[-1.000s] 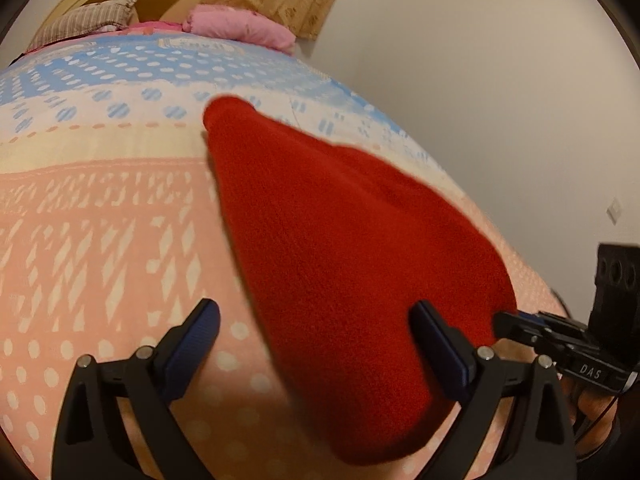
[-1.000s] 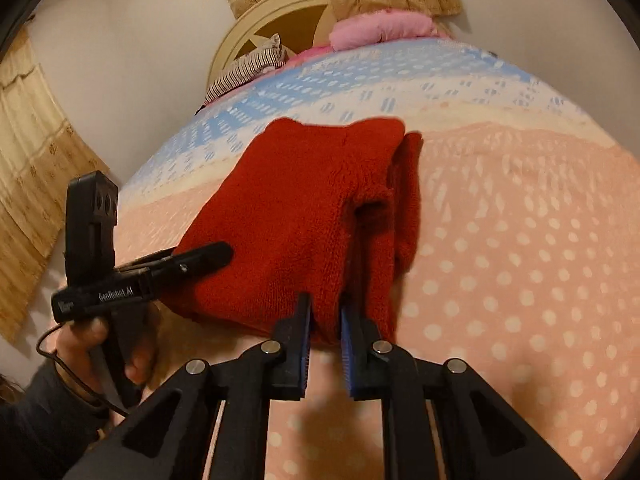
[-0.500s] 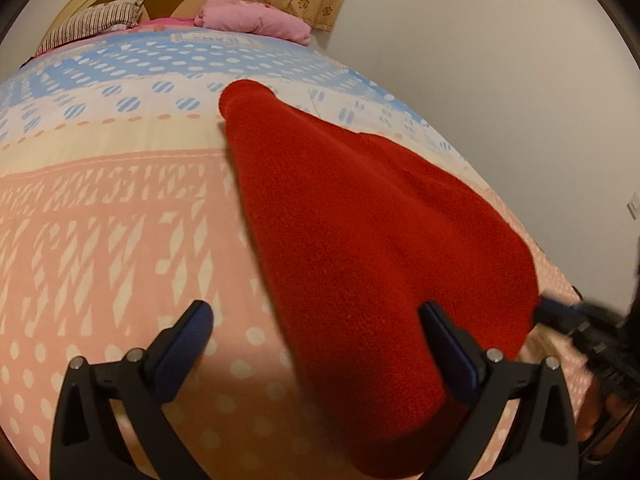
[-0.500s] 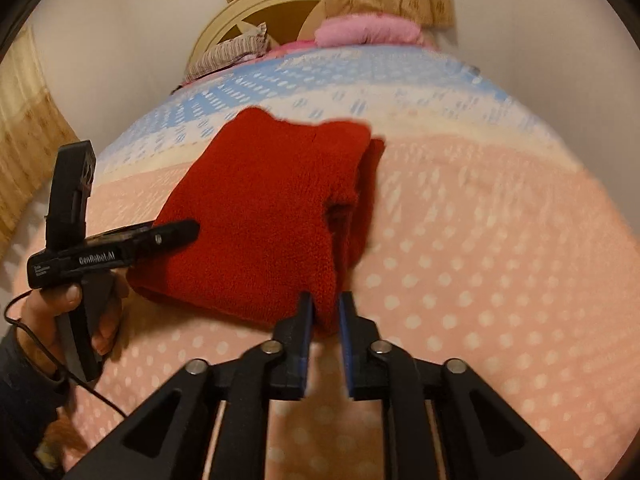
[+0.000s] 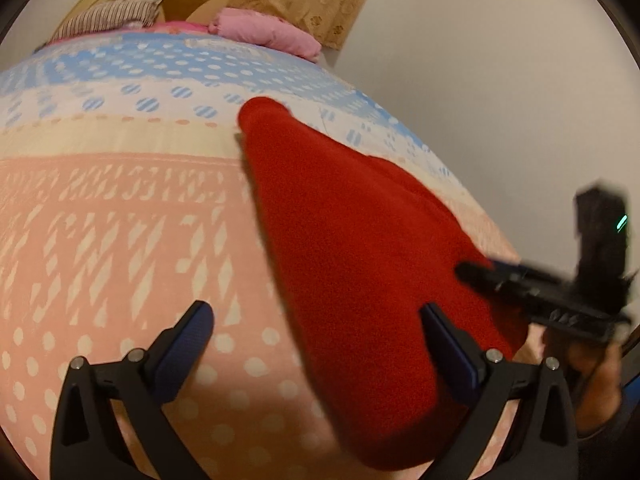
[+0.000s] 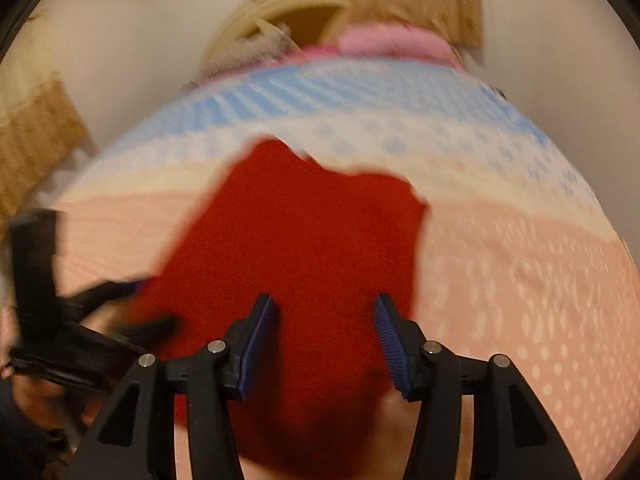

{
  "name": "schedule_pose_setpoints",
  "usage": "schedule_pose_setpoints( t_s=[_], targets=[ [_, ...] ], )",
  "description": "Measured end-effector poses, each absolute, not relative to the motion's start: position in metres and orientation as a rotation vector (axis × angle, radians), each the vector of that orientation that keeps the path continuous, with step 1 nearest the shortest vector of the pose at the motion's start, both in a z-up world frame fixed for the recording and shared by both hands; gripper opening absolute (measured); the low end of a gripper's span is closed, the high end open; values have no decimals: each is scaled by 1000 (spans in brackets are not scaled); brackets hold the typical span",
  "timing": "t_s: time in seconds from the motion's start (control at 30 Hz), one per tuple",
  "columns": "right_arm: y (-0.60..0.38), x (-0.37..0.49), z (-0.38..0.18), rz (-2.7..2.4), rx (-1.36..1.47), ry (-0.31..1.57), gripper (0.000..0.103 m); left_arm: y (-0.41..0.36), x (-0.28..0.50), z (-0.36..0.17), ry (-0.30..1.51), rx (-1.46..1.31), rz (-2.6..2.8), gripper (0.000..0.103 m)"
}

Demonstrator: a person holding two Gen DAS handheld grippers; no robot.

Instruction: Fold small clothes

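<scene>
— Jaws? Both are standing open: the right gripper [image 6: 324, 340] has just been opening, holding nothing, above the red garment [image 6: 296, 248].
— And the left gripper [image 5: 316, 344]?
— Straddling its near edge, gripping nothing.
— Room?
— Bedspread [image 5: 100, 220] is lying bare leftward.

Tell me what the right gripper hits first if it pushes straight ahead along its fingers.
Most likely the red knitted garment. The right gripper, its jaws just opened with nothing clamped, points down onto it, and red cloth fills the gap between its fingers. The blurred frame leaves depth unclear, and the patterned bedspread lies underneath.
</scene>
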State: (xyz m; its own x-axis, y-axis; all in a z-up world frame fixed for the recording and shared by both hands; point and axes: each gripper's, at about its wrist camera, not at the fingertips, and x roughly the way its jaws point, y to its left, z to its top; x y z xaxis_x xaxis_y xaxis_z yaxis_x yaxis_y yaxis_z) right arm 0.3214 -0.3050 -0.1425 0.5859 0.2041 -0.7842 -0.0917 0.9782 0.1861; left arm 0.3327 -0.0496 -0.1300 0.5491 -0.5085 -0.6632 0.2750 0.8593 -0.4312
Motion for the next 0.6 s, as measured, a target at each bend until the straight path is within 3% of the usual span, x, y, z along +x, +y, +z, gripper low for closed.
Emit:
schedule_pose_setpoints(
  t_s=[0.1,0.6],
  targets=[
    [-326,313,-160,237,287,933,54,-55,335,-132,890,-271,-465,103],
    [-351,324,-143,275,411,836,59,-62,334,-133,898,-196,-446,103]
  ],
)
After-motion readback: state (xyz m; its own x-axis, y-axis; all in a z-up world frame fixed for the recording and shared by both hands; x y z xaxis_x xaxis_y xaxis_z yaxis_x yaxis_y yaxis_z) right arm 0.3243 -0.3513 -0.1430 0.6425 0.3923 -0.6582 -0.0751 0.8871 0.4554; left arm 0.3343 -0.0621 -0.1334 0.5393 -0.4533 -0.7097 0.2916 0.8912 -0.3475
